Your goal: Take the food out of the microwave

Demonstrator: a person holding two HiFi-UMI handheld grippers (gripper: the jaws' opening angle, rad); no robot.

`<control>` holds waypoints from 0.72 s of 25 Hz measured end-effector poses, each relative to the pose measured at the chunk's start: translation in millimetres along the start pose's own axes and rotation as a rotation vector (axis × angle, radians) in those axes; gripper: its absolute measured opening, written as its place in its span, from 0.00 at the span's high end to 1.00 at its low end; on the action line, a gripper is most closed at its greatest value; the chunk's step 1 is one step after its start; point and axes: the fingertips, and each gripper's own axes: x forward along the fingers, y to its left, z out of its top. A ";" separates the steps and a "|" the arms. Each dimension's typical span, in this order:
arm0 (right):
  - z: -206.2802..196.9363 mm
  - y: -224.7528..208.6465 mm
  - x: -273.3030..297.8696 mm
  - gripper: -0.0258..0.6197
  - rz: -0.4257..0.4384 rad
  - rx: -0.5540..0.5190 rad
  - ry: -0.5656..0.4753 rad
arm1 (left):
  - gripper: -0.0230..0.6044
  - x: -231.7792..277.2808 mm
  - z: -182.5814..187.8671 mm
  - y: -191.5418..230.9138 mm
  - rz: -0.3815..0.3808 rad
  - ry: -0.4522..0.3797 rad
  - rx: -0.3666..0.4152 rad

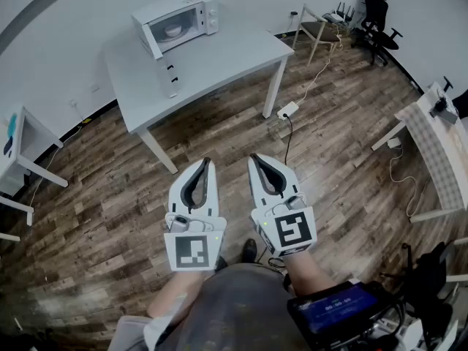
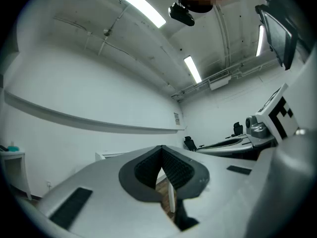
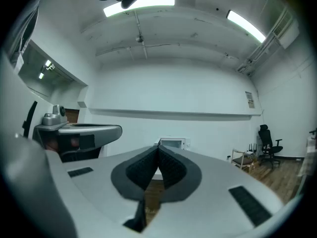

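Microwave (image 1: 175, 22), door open, bowl (image 1: 173, 29) inside, on tabletop (image 1: 219, 61). Power strip (image 1: 287, 110) on floor near table leg. Left gripper (image 1: 207, 163), right gripper (image 1: 254, 157): fingers closed, empty.

left gripper (image 1: 207, 164): pointing ahead, jaws pressing together at the tips, gripping nothing | right gripper (image 1: 254, 158): pointing ahead just beside it, jaws pressing together, gripping nothing | left forearm (image 1: 174, 298), right forearm (image 1: 306, 275): reaching forward side by side

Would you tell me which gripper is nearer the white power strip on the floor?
Right: the power strip lies ahead of the right gripper, slightly right; the left gripper sits farther left.
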 end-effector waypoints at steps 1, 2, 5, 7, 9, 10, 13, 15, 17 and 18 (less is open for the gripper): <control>-0.4 -3.2 0.5 0.95 -0.001 0.000 -0.003 | 0.95 2.5 -0.6 -1.6 0.000 0.002 0.000; -0.8 -6.3 0.9 0.95 -0.003 0.001 -0.005 | 0.95 5.0 -1.3 -3.4 0.000 0.003 -0.001; -2.6 -14.9 0.9 0.95 -0.006 0.004 -0.005 | 0.95 11.6 -3.5 -10.0 -0.006 0.008 0.002; -4.7 -19.8 0.4 0.95 -0.005 0.010 -0.003 | 0.95 15.8 -4.6 -14.6 -0.011 0.007 0.008; -7.1 -25.9 -0.4 0.95 -0.003 0.016 -0.003 | 0.95 21.0 -6.4 -19.9 -0.012 0.011 0.007; -8.3 -29.7 -1.0 0.95 -0.002 0.019 -0.004 | 0.95 23.9 -7.6 -23.1 -0.012 0.016 0.006; -10.9 -42.5 -2.1 0.95 0.000 0.031 -0.015 | 0.95 33.4 -10.2 -33.3 -0.019 0.025 0.016; -12.2 -52.8 -2.7 0.95 0.005 0.047 -0.022 | 0.95 41.2 -10.1 -40.8 -0.021 0.020 0.024; -13.4 -64.0 -6.2 0.94 0.021 0.062 -0.024 | 0.95 48.0 -9.5 -51.0 -0.024 0.019 0.030; -14.1 -69.2 -8.8 0.94 0.026 0.065 -0.026 | 0.95 49.7 -10.5 -55.9 -0.026 0.027 0.036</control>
